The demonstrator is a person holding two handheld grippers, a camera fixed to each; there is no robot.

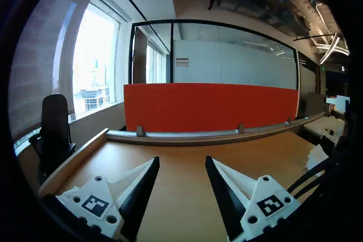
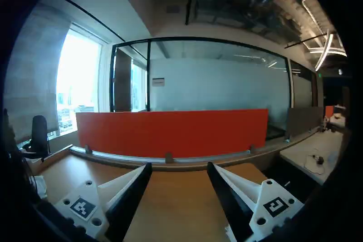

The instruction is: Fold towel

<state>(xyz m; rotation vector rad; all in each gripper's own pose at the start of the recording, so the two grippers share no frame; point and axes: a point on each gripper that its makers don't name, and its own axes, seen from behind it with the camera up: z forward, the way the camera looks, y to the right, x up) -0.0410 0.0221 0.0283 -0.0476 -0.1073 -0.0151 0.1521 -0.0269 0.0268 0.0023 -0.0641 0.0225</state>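
Before the orange divider [image 1: 208, 106], we hold the left gripper [image 1: 181, 160] level over the wooden desk [image 1: 181, 196], fingers apart and empty. Our right gripper [image 2: 179, 165] points at that divider likewise, jaws spread. Something white and crumpled, possibly the towel [image 1: 316, 155], lies near the divider's right end.

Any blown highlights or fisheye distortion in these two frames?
Left gripper view: window mostly blown out white, orange divider bows along its top edge from the fisheye. Right gripper view: window clipped too, ceiling light strip glares, desk looks sharp.
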